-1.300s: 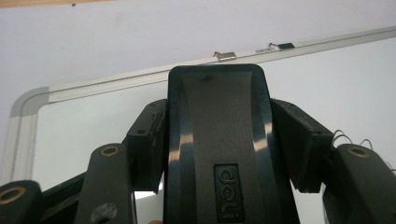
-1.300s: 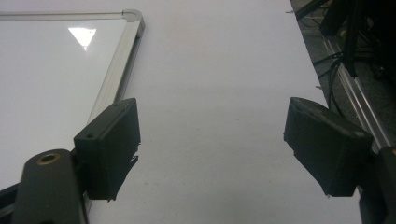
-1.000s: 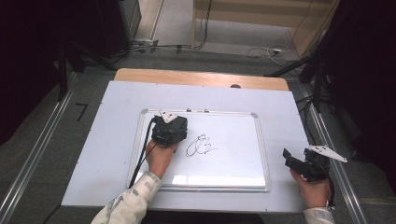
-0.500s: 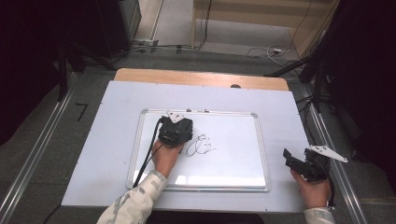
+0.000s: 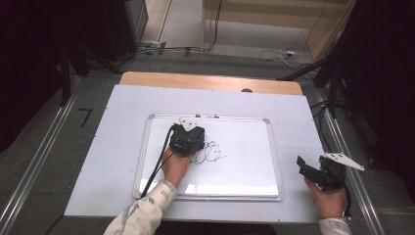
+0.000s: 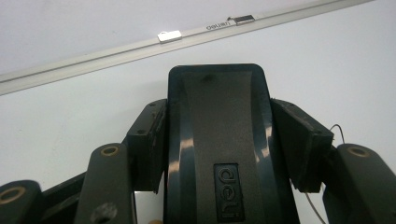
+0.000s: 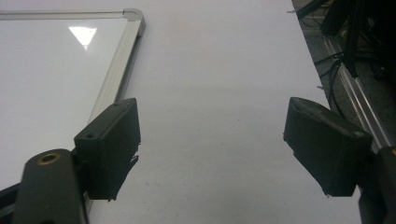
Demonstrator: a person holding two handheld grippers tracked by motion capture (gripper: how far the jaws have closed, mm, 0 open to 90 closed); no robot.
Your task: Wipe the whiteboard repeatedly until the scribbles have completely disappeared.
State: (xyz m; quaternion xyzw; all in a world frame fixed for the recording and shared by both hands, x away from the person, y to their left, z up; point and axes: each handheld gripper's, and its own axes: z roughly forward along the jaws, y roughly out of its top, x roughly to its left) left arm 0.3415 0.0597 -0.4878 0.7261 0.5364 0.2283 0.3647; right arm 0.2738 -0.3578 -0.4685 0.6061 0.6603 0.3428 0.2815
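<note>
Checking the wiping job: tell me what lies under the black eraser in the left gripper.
The eraser, clamped in the left gripper, rests on the whiteboard. Beside it a black scribble shows on the white surface. Whether any ink lies beneath the eraser cannot be seen; the eraser covers that patch.

A lab or recording room, by the look of it. A white-topped counter [image 5: 117, 147] fills the middle of the high view, flanked by metal rails [image 5: 34, 166] at lower left and right. Loose cables [image 5: 274, 51] trail over grey floor at the top, dark stands [image 5: 333, 78] at upper right.
</note>
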